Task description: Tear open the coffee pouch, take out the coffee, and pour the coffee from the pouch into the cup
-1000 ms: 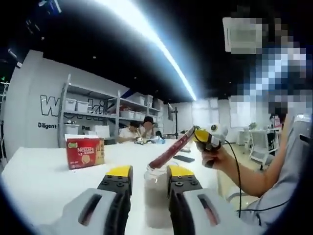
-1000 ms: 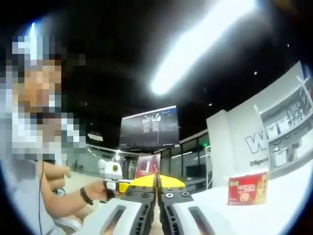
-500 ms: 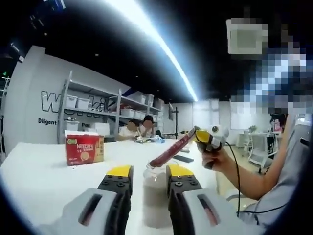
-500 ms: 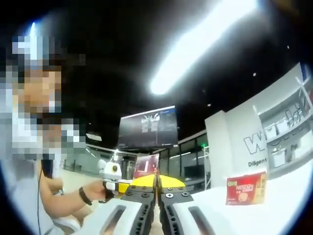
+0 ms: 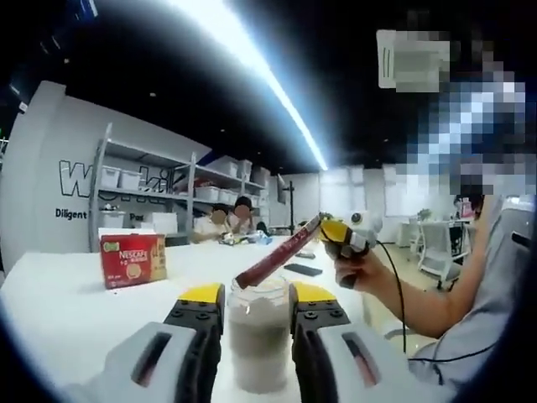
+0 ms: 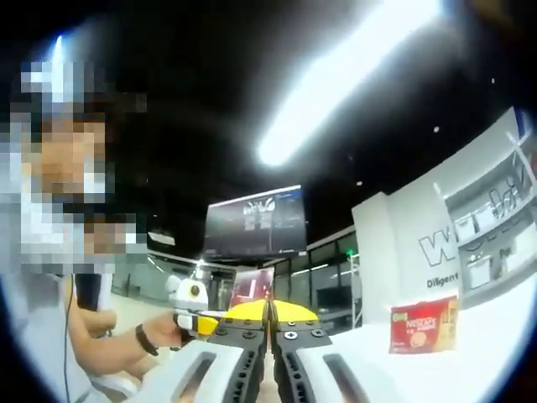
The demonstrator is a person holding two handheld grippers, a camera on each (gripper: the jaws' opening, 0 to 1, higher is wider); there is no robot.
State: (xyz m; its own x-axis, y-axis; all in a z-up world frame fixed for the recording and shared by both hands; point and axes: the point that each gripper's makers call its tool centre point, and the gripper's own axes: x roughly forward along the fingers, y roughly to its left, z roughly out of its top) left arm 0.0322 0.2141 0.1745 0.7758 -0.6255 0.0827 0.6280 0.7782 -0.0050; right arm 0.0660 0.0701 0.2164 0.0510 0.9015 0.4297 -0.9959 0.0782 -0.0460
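Pouring stick pouch into cup.
Left gripper (image 5: 258, 306) clamps the clear cup (image 5: 258, 336); right gripper (image 6: 269, 315) pinches the tilted coffee pouch (image 5: 277, 260), its lower end at the rim. Nescafé box (image 5: 132, 259) on table (image 5: 67, 311).

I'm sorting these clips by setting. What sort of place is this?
Probably an office-like lab or workshop, not a home. A white wall carries large lettering, metal shelving holds storage bins, people sit working at a far table, and a large screen hangs under strip lights.
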